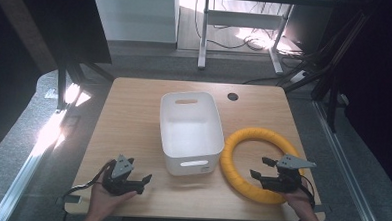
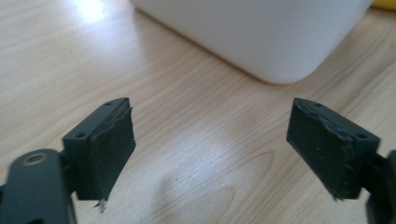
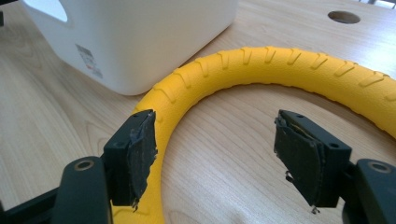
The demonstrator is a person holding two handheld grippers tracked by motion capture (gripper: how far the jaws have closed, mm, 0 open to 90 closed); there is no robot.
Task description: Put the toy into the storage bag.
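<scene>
left gripper [image 2: 212, 149] jaws spread wide, nothing between the pads, just bare wooden table [image 2: 70, 70] under them. Rounded corner of the white bin [image 2: 261, 32] sits ahead, well clear of the tips. Sliver of yellow ring [image 2: 385, 3] top right

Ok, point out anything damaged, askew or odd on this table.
Only the fingers' pads look worn: the black padding on the right gripper's fingers and the left gripper's fingers is frayed and ragged at the edges. The white bin stands upright and the yellow ring lies flat.
</scene>
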